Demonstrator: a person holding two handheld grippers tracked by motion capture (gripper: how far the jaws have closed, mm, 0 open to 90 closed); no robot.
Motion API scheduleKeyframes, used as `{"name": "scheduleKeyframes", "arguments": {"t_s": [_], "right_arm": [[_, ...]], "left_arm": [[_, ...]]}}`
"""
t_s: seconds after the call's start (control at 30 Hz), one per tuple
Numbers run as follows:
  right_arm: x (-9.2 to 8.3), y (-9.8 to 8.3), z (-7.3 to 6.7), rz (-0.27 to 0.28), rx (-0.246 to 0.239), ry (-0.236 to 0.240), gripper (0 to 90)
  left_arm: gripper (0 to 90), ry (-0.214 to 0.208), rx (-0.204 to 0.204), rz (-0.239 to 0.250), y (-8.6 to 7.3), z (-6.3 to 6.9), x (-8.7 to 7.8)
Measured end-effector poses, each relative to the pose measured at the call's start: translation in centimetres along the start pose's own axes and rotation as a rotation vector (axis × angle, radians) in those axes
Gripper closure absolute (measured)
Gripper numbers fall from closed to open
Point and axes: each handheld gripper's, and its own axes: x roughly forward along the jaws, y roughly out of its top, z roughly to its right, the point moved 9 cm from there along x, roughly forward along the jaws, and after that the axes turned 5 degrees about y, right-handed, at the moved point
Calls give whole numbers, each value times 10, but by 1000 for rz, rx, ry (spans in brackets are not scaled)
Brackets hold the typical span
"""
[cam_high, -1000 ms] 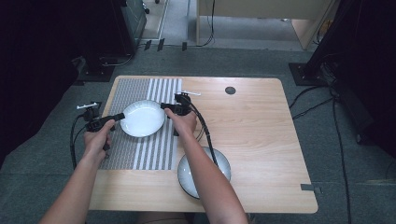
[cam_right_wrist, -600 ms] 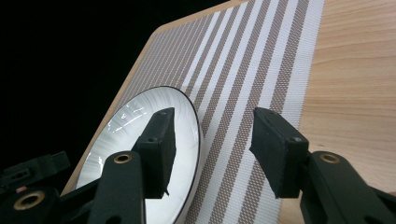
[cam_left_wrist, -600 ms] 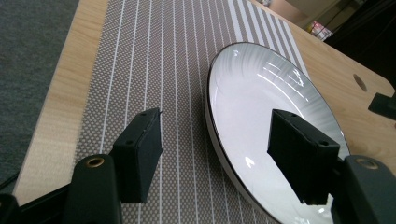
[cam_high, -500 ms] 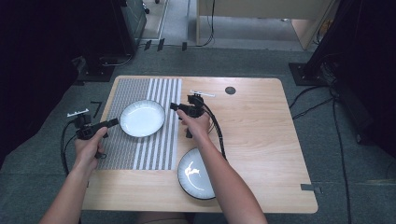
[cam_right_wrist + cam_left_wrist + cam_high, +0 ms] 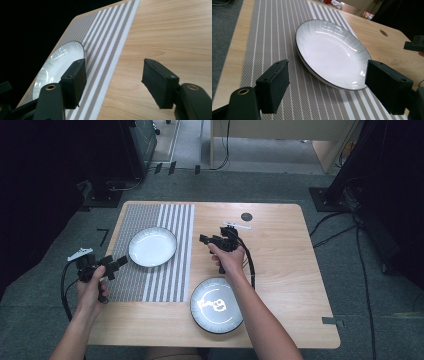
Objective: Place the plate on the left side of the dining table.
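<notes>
We judge the placing step done: the white plate [image 5: 152,246] lies flat on the striped mat [image 5: 172,270], between the left tongs [image 5: 121,262] and the right tongs [image 5: 202,238], touching neither. Both tongs have just been opening and stand apart, empty. Next we likely turn to the dark plate [image 5: 216,305], just behind the right tongs on the surface [image 5: 285,270]. The left gripper view shows the white plate's ribbed rim [image 5: 322,75] close ahead.
</notes>
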Motion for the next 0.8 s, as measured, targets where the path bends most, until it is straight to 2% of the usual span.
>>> {"name": "scheduleKeyframes", "arguments": {"t_s": [0.07, 0.13, 0.27, 0.33, 0.43, 0.53, 0.67, 0.73, 0.8], "right_arm": [[-9, 0, 4, 4, -5, -3, 338], [-17, 1, 8, 12, -4, -6, 329], [-34, 1, 15, 29, 0, -10, 317], [-39, 0, 17, 34, 4, -13, 310], [-48, -5, 17, 19, 29, 16, 291], [-56, -10, 19, 5, 4, 2, 289], [-69, -15, 21, 19, 7, 28, 277], [-75, -16, 23, 27, 1, 30, 274], [-81, -17, 26, 35, -3, 20, 274]], "left_arm": [[194, -39, -4, 11, -4, 6, -7], [181, -75, 16, 16, -9, 14, -14], [181, -70, 32, 32, -21, 19, -29], [181, -29, 62, 26, -31, 18, -35], [178, 23, 114, 14, -45, 15, -40], [176, 74, 142, 4, -60, 11, -46], [176, 110, 159, -7, -76, 7, -52], [173, 151, 199, -11, -83, 5, -53], [173, 150, 211, -22, -88, 4, -54]]}}
